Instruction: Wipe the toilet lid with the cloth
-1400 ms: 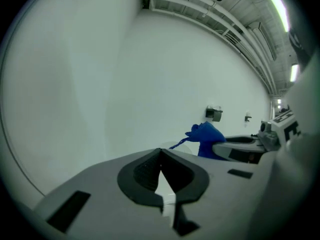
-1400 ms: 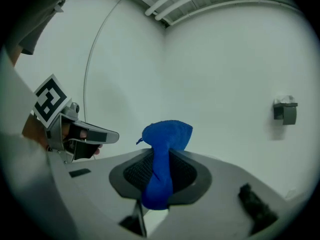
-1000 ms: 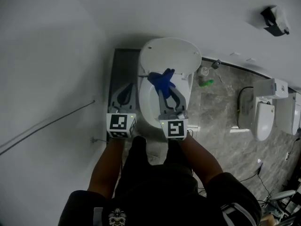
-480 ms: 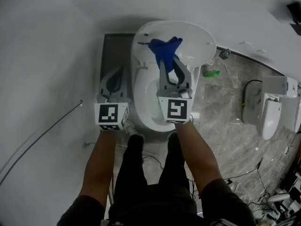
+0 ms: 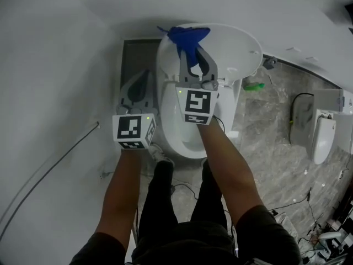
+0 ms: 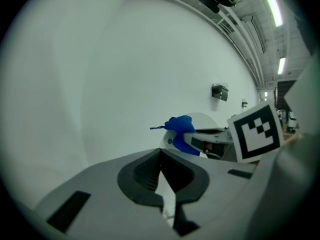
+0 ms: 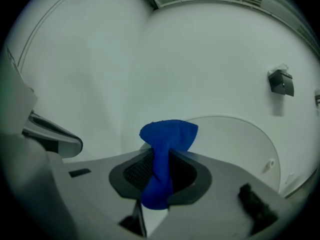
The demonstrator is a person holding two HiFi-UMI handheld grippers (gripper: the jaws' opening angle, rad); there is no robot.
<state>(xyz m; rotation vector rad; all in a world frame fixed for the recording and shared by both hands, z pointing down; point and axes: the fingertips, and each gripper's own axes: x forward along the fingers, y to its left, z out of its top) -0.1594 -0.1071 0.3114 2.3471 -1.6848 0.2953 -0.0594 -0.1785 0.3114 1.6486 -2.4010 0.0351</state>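
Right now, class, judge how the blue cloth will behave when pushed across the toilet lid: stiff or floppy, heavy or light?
Probably floppy: the blue cloth bunches and folds where the right gripper pinches it. Likely light: its free end stands above the jaws without sagging. It should flatten against the toilet lid rather than scrape.

the toilet lid [image 5: 237, 48] is white, oval and raised open. the cloth [image 5: 186, 37], blue and bunched, is clamped in the right gripper [image 5: 190, 51], its loose end fanned out at the lid's upper left rim; contact there is unclear.
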